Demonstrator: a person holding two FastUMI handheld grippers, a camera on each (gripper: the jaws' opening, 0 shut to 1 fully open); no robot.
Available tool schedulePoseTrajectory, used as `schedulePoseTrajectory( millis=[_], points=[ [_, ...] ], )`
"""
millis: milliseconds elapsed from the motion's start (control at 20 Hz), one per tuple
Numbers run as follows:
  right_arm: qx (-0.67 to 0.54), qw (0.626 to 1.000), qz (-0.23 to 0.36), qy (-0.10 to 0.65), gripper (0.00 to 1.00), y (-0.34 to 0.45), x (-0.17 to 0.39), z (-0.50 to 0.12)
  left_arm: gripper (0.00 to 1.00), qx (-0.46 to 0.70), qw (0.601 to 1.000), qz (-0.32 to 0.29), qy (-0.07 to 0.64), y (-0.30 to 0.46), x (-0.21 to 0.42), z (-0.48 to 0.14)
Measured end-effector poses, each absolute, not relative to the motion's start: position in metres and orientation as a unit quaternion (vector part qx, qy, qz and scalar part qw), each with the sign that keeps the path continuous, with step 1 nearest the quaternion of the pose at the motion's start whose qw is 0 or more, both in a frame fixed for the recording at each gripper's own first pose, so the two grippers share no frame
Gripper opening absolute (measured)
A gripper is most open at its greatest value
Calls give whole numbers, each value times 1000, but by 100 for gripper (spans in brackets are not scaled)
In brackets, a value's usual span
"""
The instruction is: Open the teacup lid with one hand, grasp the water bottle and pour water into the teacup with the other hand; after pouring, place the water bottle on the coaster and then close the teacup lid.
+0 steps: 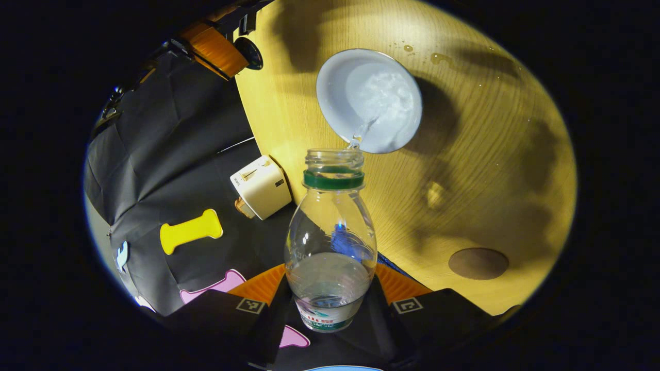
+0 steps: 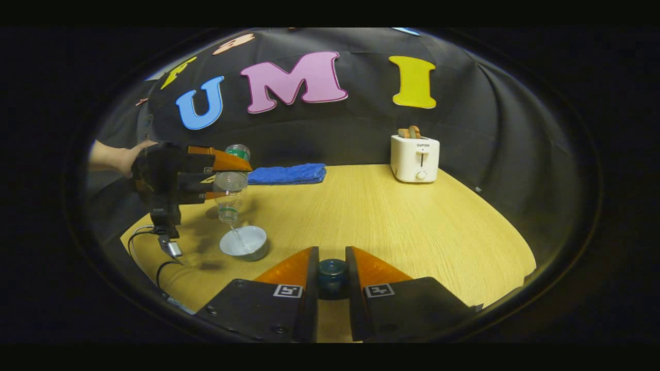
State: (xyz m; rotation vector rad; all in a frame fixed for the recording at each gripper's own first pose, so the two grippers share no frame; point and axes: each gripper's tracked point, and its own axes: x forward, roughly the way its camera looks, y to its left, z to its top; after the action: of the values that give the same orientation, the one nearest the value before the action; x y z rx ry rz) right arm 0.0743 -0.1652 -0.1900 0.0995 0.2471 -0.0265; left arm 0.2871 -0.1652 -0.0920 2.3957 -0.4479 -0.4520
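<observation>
Water was running from the water bottle (image 1: pixel 330 242) into the teacup (image 1: pixel 369 100), so the pouring step was in hand. The left gripper (image 1: pixel 330 304) held the bottle tight between its two fingers and tipped it neck-down over the cup. In the right gripper view, that gripper (image 2: pixel 219 178) hung above the cup (image 2: pixel 243 243) near the left edge of the worktop (image 2: pixel 412 226), with a person's hand (image 2: pixel 124 159) behind it. A thin stream fell into the cup.

The right gripper (image 2: pixel 332 278) was closed on the teacup lid (image 2: pixel 332 275), a dark round knob pinched between its fingers, held near the front edge of the worktop, well apart from the cup.

Some water was left in the bottle. I think the next move calls for tipping the bottle back up slowly so nothing spills. Then the bottle should go on the coaster (image 1: pixel 478 263), the brown round disc that lay on the worktop apart from the cup. After that, the lid goes back on the cup.

A toaster (image 2: pixel 415 157) and a blue towel (image 2: pixel 286 173) sat at the back edge.
</observation>
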Motion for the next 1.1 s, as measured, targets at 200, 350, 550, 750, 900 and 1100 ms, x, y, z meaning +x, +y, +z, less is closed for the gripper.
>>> schedulePoseTrajectory(
  millis=[200,350,550,750,900,1100],
  points=[
    [48,991,-12,123,29,-163,72,-189,74,916,319,-167,-174,-166,286,-86],
    [45,991,-12,123,29,-164,71,-188,74,917,315,-166,-178,-168,285,-81],
    [45,992,-13,121,29,-165,72,-183,74,918,313,-164,-180,-168,284,-76],
    [39,992,-12,118,29,-164,72,-177,75,919,310,-162,-181,-167,286,-71],
    [40,992,-12,119,29,-162,75,-177,75,918,313,-163,-181,-167,287,-70],
    [28,992,-11,120,29,-161,77,-177,75,914,327,-167,-174,-166,287,-73]
  ],
)
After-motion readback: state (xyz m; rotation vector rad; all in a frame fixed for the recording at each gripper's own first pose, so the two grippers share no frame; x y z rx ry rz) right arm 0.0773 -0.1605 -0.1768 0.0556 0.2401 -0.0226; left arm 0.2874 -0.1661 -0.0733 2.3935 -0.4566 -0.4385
